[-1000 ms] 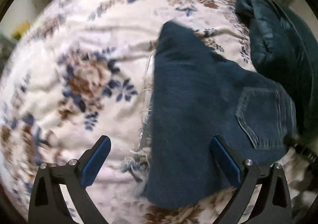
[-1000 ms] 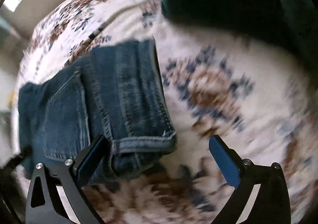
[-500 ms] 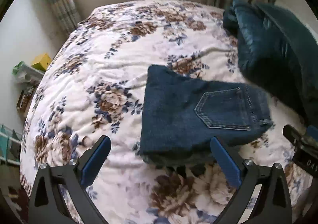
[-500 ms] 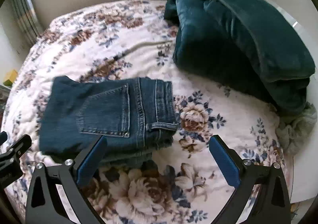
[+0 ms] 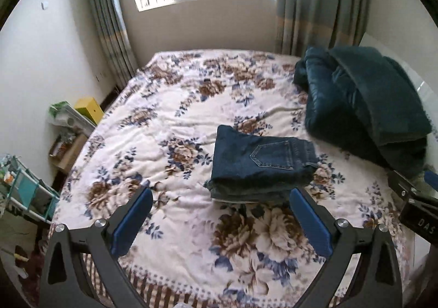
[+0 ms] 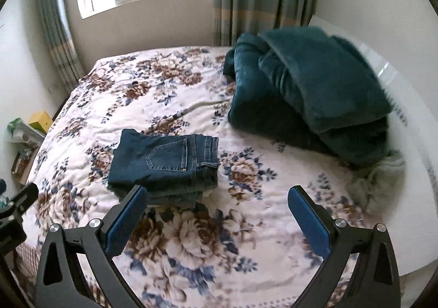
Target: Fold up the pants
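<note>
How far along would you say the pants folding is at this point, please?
It looks essentially done: the jeans lie on the floral bedspread as a compact stacked bundle, back pocket up. Nothing is in hand; the left gripper and right gripper are both open and clear of the denim. At most, a slightly uneven bottom layer could be tidied.

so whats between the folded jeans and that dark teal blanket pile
Only bare floral bedspread: the folded jeans and the teal blanket pile lie apart, with nothing resting in the gap. The right wrist view shows it best.
</note>
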`<state>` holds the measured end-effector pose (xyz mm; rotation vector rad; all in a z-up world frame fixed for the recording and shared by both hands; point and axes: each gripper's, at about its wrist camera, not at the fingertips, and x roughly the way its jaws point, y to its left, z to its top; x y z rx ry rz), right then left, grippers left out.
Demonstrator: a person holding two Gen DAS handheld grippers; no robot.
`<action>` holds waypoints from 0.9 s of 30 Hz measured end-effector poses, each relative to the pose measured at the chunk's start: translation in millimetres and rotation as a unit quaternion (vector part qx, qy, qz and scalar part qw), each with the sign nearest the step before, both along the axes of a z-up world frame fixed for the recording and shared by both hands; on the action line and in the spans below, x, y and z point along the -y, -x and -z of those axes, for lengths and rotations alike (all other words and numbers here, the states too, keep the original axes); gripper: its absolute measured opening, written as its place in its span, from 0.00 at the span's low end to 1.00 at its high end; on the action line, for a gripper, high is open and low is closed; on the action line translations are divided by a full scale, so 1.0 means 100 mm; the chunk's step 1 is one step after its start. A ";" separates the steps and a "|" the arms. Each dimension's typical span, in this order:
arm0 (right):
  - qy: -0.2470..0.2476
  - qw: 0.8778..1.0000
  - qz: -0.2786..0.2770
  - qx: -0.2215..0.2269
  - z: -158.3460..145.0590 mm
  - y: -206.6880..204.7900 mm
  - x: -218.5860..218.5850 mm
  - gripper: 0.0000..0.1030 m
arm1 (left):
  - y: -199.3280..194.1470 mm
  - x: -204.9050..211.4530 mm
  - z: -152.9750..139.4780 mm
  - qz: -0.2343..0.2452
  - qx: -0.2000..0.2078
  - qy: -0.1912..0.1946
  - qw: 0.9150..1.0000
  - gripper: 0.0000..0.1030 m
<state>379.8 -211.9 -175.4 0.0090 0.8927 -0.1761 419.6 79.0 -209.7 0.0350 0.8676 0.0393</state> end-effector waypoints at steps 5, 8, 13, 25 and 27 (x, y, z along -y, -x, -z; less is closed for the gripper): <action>0.014 0.999 -0.031 0.024 -0.57 0.65 -0.10 1.00 | 0.67 0.01 -0.49 -0.007 0.027 0.006 1.000 1.00; 0.013 0.998 -0.043 0.036 -0.92 1.07 -0.15 1.00 | 1.02 0.02 -0.79 -0.011 0.049 0.005 0.999 1.00; 0.011 0.995 -0.062 0.072 -1.52 1.76 -0.27 1.00 | 1.50 -0.04 -1.23 -0.011 0.082 0.015 0.996 1.00; 0.001 0.988 -0.093 0.126 -2.39 2.83 -0.60 1.00 | 2.18 -0.25 -1.71 -0.020 0.122 0.016 0.992 1.00; 0.000 0.987 -0.094 0.128 -2.43 2.91 -0.63 1.00 | 2.20 -0.26 -1.70 -0.018 0.123 0.011 0.992 1.00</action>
